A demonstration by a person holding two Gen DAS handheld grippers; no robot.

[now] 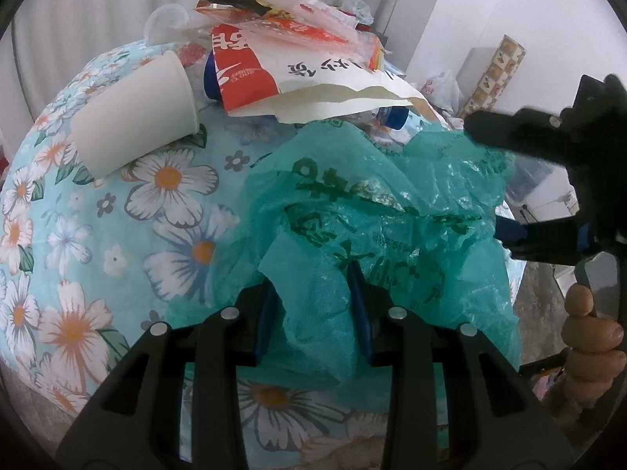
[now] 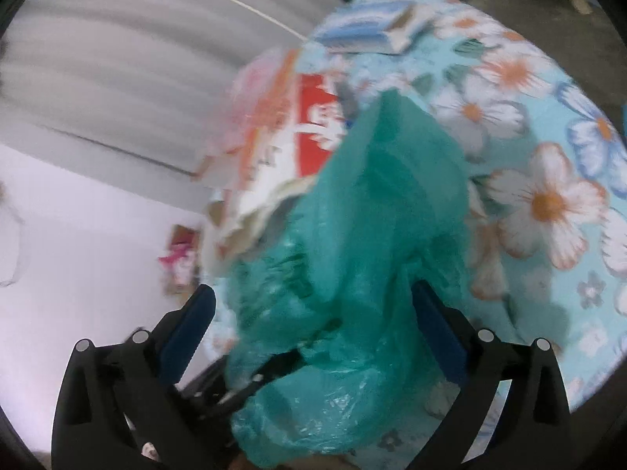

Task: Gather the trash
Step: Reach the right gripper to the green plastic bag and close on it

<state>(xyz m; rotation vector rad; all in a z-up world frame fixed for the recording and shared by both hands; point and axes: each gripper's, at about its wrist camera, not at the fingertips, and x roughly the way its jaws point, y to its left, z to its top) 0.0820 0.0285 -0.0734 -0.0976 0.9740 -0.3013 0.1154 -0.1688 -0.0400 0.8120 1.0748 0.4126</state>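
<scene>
Bright, even light; right view motion-blurred; fisheye edges warped.

Motion blur smears the right wrist view, leaving the red-and-white wrapper (image 2: 313, 125) unreadable. The green plastic bag (image 1: 384, 211) hides a blue-capped bottle (image 1: 394, 115) and part of the floral tablecloth (image 1: 117, 211).
</scene>
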